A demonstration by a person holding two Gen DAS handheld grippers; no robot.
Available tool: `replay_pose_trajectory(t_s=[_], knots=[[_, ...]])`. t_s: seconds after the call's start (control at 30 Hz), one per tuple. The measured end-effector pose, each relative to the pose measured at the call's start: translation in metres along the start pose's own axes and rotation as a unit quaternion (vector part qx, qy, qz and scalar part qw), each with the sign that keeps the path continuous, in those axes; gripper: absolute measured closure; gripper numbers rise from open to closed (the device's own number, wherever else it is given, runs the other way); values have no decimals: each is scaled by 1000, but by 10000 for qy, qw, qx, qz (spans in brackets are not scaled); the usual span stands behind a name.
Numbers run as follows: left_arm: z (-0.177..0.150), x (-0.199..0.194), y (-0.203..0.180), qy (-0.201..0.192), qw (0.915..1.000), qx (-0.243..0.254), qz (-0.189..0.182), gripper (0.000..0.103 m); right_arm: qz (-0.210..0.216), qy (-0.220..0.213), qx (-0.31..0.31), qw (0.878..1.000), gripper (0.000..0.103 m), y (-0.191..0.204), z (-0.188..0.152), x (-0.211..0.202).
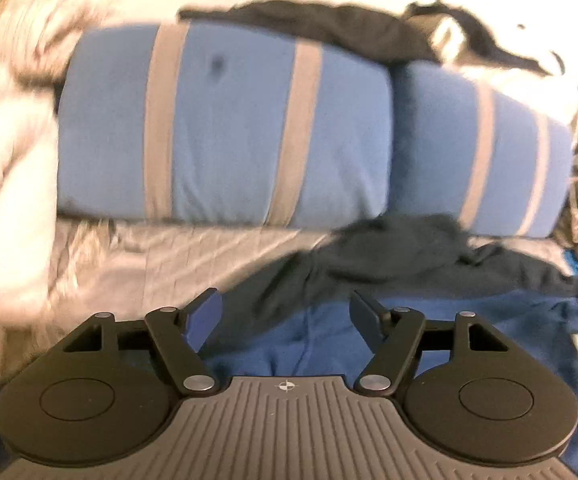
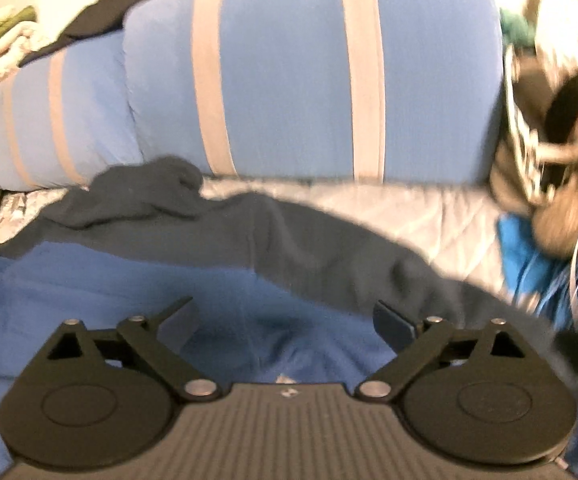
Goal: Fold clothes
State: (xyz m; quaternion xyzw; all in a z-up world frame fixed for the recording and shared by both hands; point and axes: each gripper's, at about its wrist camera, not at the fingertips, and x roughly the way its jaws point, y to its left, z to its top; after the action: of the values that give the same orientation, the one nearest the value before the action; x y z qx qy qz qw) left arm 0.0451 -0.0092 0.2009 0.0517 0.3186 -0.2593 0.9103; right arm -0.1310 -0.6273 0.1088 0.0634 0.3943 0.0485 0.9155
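Note:
A bright blue garment [image 1: 313,344] lies spread on the bed just under my left gripper [image 1: 287,312], which is open with nothing between its fingers. A dark grey garment [image 1: 389,256] lies crumpled beyond it, partly over the blue one. In the right wrist view the same blue garment [image 2: 129,288] fills the foreground and the dark grey garment [image 2: 289,240] stretches across it from left to right. My right gripper [image 2: 287,322] hovers above the blue cloth, open and empty. Both views are blurred.
Two blue pillows with pale stripes [image 1: 225,124] [image 2: 329,80] stand along the back. A grey quilted bedspread [image 1: 193,256] [image 2: 429,216] covers the bed. A pale blanket [image 1: 5,160] lies at the left, dark clothes [image 1: 329,20] behind the pillows, and mixed clutter [image 2: 549,120] at the right.

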Motion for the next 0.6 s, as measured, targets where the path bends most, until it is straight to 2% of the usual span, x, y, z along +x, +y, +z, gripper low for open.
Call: replay_pose_trajectory(t_s=[0.1, 0.2, 0.37, 0.53, 0.6], knots=[[28, -32, -3, -318, 9994, 11, -119, 32, 2, -234, -172, 9996, 4, 1, 31, -33], [52, -63, -5, -644, 9976, -35, -239, 26, -67, -637, -335, 9974, 3, 2, 59, -72], [81, -96, -12, -1026, 9940, -19, -366, 25, -244, -1252, -502, 9906, 0, 4, 91, -129], [82, -83, -22, -1065, 9934, -22, -435, 24, -184, -1734, -491, 9834, 0, 6, 105, -168], [82, -75, -26, -1058, 9933, -28, -460, 23, -204, -1778, -524, 9825, 0, 7, 106, -172]])
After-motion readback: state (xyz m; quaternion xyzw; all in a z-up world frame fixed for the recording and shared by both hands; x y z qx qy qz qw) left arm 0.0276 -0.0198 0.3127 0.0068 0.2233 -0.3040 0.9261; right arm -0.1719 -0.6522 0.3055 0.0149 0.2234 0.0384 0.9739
